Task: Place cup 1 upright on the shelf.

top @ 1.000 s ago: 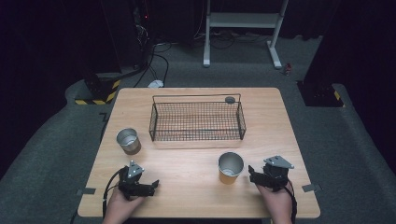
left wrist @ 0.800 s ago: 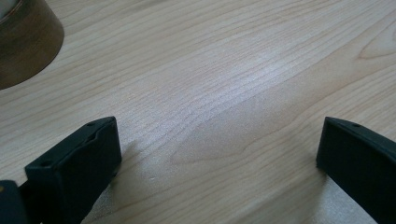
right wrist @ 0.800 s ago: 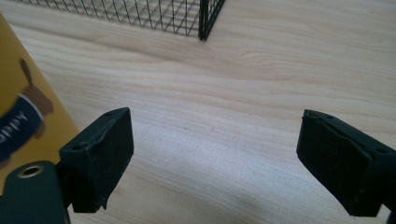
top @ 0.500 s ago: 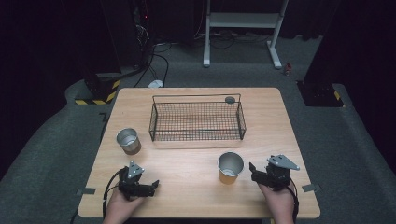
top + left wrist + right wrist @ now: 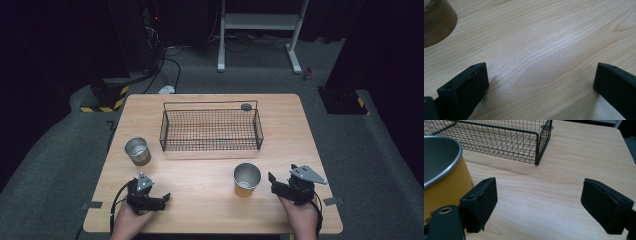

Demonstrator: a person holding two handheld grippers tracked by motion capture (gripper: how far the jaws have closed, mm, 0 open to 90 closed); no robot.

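- Between the right gripper [image 5: 280, 184]'s wide-open jaws lies only bare table [image 5: 210, 197]; the yellow cup [image 5: 247, 179] stands just left of them, apart.
- Left gripper [image 5: 161, 198] rests low at the near left, jaws spread, holding nothing.
- Farther off stands the brown cup [image 5: 137, 151], with the wire basket [image 5: 210, 129] behind.

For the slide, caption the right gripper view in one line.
Open right gripper beside the yellow metal cup, the wire basket beyond on the wooden table.
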